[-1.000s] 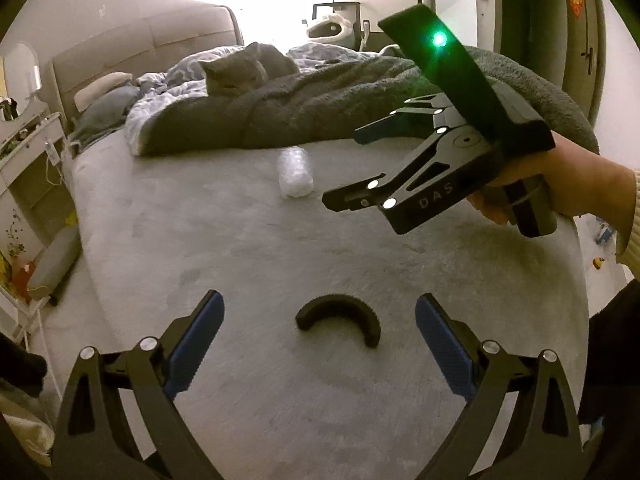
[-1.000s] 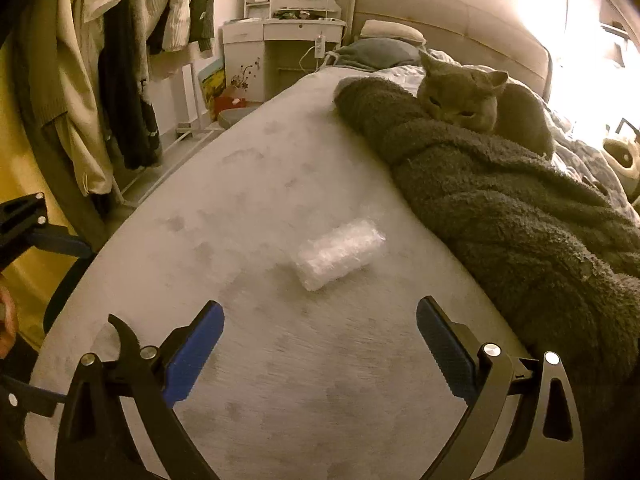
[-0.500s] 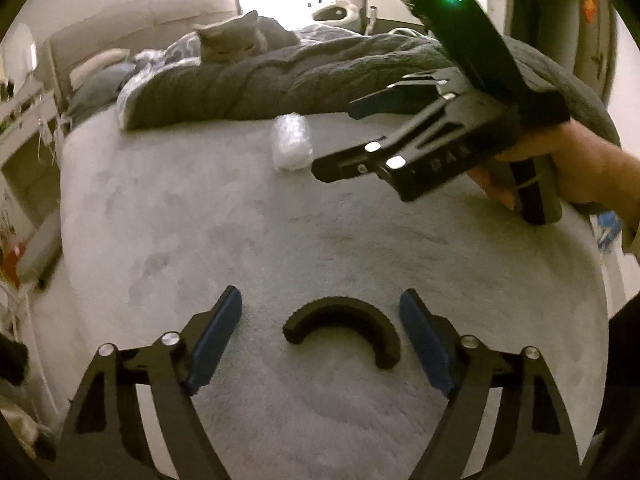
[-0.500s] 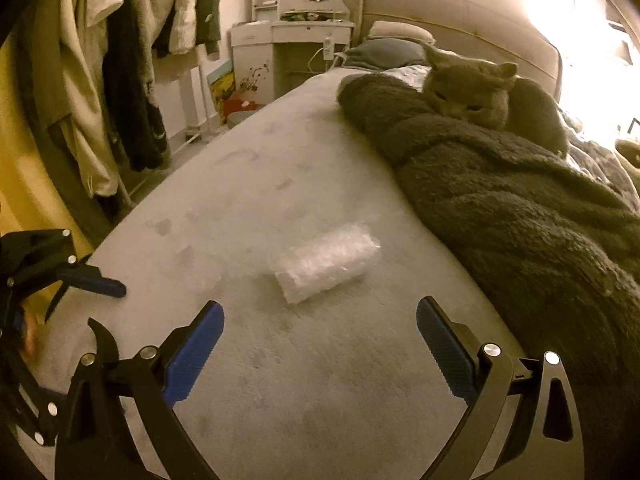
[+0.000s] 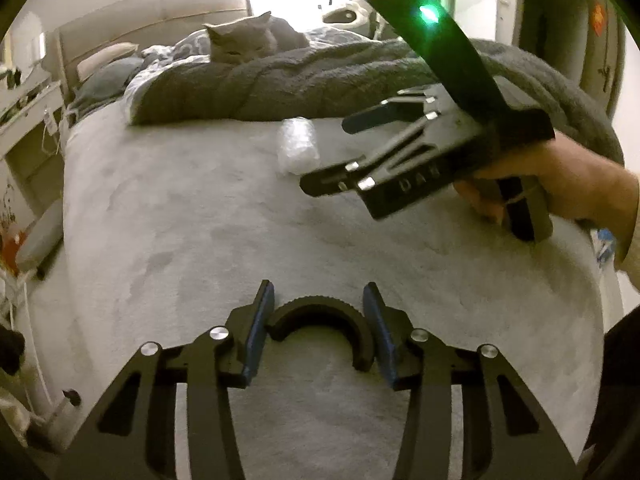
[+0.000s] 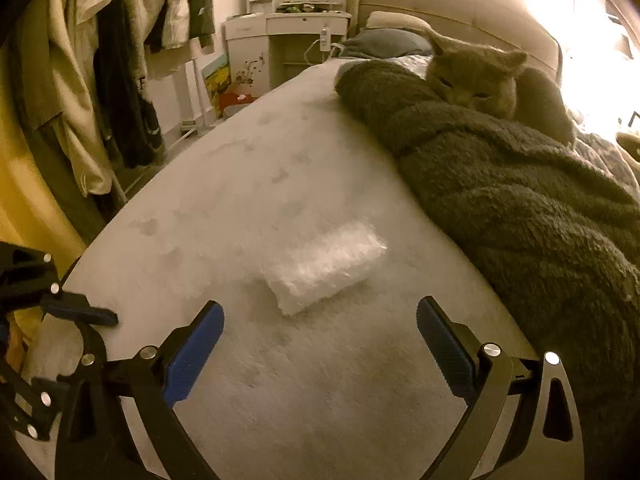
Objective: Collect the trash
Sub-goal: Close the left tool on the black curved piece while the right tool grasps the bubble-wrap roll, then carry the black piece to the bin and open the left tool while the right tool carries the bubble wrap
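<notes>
A black half-ring piece lies on the grey bed cover between my left gripper's blue pads, which have closed in against its two ends. A roll of clear bubble wrap lies farther up the bed, also in the right wrist view. My right gripper is open and empty, low over the cover just short of the bubble wrap. It shows from the side in the left wrist view, held by a hand. The left gripper shows at the left edge of the right wrist view.
A dark grey fleece blanket is heaped along the bed's right side, with a grey cat lying behind it. Clothes hang left of the bed. A white dressing table stands by the headboard.
My left gripper has moved down onto the black half-ring and narrowed its jaws around it. My right gripper has moved closer to the bubble wrap, still open.
</notes>
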The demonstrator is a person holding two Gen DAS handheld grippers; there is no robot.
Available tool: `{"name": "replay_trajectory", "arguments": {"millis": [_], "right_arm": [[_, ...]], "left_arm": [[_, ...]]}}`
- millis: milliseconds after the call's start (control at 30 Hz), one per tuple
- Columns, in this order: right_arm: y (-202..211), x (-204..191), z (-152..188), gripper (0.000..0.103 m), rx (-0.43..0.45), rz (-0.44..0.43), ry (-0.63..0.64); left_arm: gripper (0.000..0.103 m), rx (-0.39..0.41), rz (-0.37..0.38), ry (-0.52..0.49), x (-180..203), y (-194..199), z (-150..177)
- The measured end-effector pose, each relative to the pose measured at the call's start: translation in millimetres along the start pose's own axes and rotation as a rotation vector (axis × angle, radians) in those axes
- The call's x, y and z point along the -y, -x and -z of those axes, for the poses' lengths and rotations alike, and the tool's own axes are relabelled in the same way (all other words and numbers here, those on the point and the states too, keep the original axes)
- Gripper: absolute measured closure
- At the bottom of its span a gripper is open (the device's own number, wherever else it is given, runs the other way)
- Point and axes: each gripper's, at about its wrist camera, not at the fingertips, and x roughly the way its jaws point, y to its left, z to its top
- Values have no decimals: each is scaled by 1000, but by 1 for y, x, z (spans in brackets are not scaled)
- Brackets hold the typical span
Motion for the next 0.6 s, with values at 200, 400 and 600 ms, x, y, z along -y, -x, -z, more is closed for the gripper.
{"name": "replay_trajectory", "arguments": {"millis": [200,400,600], "right_arm": [[-9,-1,-1,15,-27,27,7],[-14,5,-9,18,-14,30,-18],[-26,6,-15,29,-30,13,-24]], "left_arm": [[56,19,43,114,-18,10,-2],[56,37,48,149,-26,24,-1],[56,44,82,190,-36,37,5]]}}
